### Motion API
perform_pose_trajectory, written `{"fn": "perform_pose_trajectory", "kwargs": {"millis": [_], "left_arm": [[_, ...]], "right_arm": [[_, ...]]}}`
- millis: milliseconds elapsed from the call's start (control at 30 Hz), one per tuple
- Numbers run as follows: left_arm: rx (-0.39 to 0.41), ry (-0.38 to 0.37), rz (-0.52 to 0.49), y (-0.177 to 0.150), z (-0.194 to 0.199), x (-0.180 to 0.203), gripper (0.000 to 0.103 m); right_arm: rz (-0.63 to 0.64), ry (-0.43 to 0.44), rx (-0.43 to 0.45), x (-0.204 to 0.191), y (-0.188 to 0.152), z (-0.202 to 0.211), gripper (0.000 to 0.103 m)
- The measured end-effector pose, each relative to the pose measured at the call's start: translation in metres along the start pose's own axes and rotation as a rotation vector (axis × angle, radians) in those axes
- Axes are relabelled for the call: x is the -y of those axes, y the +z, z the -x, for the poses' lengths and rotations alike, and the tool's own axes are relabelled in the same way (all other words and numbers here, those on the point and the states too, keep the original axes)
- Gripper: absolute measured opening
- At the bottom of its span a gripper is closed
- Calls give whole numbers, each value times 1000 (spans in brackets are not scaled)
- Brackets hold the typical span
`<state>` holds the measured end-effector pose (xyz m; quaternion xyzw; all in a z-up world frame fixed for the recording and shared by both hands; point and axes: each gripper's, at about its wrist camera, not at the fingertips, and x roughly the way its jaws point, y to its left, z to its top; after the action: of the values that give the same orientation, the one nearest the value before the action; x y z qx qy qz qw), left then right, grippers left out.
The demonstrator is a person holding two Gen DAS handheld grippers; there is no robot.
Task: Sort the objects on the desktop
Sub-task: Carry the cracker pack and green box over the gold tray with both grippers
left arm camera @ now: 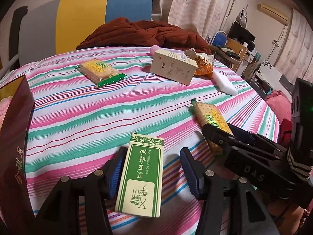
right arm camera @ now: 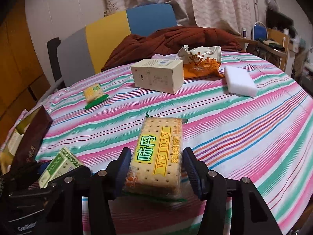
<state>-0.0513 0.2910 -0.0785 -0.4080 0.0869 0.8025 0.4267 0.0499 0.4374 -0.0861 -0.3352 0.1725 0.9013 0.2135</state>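
The left tongs (left arm camera: pixel 152 173) stand wide around a green and white box (left arm camera: pixel 141 173); the left pad (left arm camera: pixel 117 168) lies against the box, the right pad is apart from it. The right tongs (right arm camera: pixel 155 173) grip a cracker packet (right arm camera: pixel 156 154) by its sides, low over the striped table (right arm camera: pixel 244 137). Only the right view shows the pads pressing the packet; from the left view those tongs (left arm camera: pixel 223 135) hide its near end. Farther off lie a second cracker packet (left arm camera: pixel 100 73), a cream carton (right arm camera: pixel 157 76), an orange snack bag (right arm camera: pixel 203 62) and a white sponge (right arm camera: pixel 239 80). The left view shows a dark red box (left arm camera: pixel 13 137) at the table's edge.
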Motion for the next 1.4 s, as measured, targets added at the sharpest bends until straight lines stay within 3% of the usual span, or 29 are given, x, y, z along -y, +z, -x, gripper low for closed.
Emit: {"fn": "perform_pose_trajectory", "kwargs": {"millis": [200,400,567,900,1133,1400], "left_arm": [[27,-36,37,-4,4,-8,56],[57,-72,131,-10,11,-24,36],[64,-74,142,-18,22,-24,36],[68,-107,132,-34,53,-14,36],[124,-101,113,-45,98,-20,36],[222,-69,171,-58,159,-50,36]], "right_arm": [[45,-31,8,-5,-4,-1,55],[43,-39,25,-4,-11,7,52],[26,-19,22,-5,-19,17,51],[-15,110,-30,-23,-28,34,51],[25,217,-28,-61,-30,52,51],[105,362,-19,-118,-28,76,51]]}}
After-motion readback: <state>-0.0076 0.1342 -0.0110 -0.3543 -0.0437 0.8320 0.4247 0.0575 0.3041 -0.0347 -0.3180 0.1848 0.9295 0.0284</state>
